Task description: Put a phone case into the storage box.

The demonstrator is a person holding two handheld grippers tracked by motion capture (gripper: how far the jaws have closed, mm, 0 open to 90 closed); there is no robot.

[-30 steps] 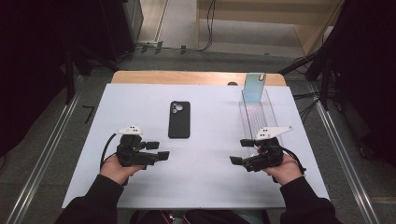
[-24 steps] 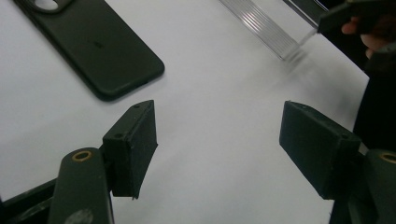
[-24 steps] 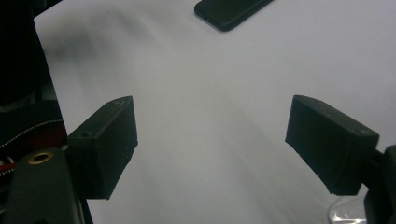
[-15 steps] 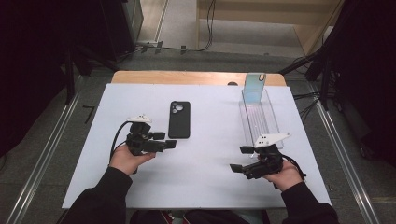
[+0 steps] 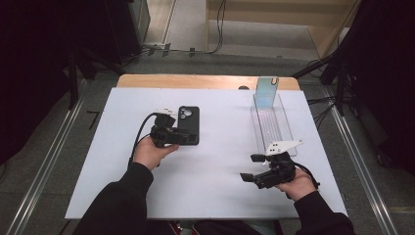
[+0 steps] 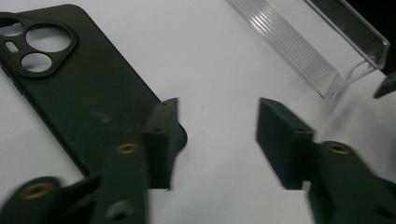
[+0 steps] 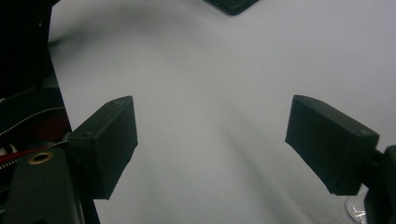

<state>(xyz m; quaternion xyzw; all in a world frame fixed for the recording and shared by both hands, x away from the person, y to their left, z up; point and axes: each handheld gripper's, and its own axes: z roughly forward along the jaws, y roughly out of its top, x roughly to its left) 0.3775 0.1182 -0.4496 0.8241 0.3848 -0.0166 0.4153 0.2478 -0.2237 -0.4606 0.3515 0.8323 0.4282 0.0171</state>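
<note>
White board (image 5: 215,186) covers the table, and nearest the person the right gripper (image 5: 250,169) hangs low over its bare front right part, jaws spread wide with nothing between them. Farther in and to the left, the left gripper (image 5: 192,137) sits at the near end of the black phone case (image 5: 188,120), which lies flat on its face, camera cutout at the far end. Its jaws have just been closing; in the left gripper view one jaw lies over the case's near corner (image 6: 84,102) and the other stands apart over bare board, so they are open and pinch nothing. Beyond the right hand, a clear plastic tray (image 5: 271,122) runs away from the person. At its far end a pale, shiny phone case (image 5: 266,92) stands upright.
</note>
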